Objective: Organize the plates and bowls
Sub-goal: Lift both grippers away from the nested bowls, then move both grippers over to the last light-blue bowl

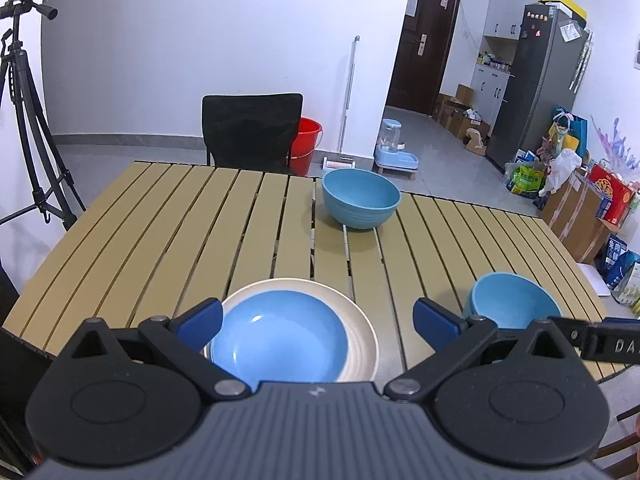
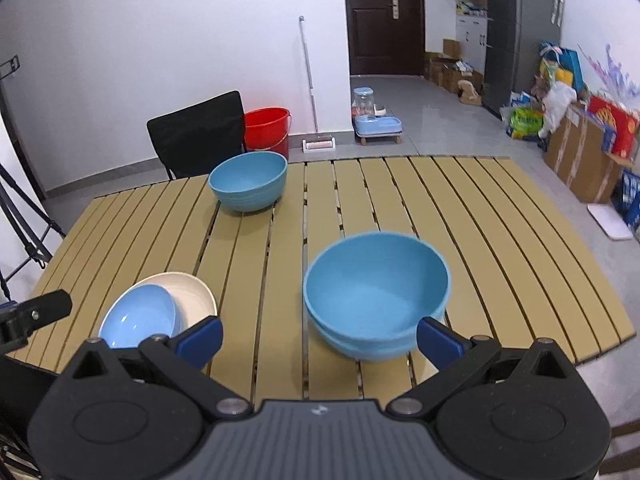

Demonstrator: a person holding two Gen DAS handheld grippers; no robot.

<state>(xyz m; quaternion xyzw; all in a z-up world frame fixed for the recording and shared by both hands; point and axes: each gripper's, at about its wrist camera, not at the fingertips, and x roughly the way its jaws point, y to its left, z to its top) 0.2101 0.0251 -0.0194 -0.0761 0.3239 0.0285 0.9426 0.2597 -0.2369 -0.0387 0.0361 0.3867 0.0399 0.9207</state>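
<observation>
We see a matt, slatted tan table [image 1: 168,216], wood-like. The blue plate [image 1: 280,336] shines glossy on a smooth cream plate [image 1: 362,330]. Both blue bowls [image 2: 376,300] [image 2: 249,181] look matt plastic, faintly ribbed. Gripper pads [image 2: 200,338] seem finely ribbed blue rubber.

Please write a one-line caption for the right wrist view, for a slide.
Open right gripper facing a near blue bowl on the slatted table, stacked plates to its left.
</observation>
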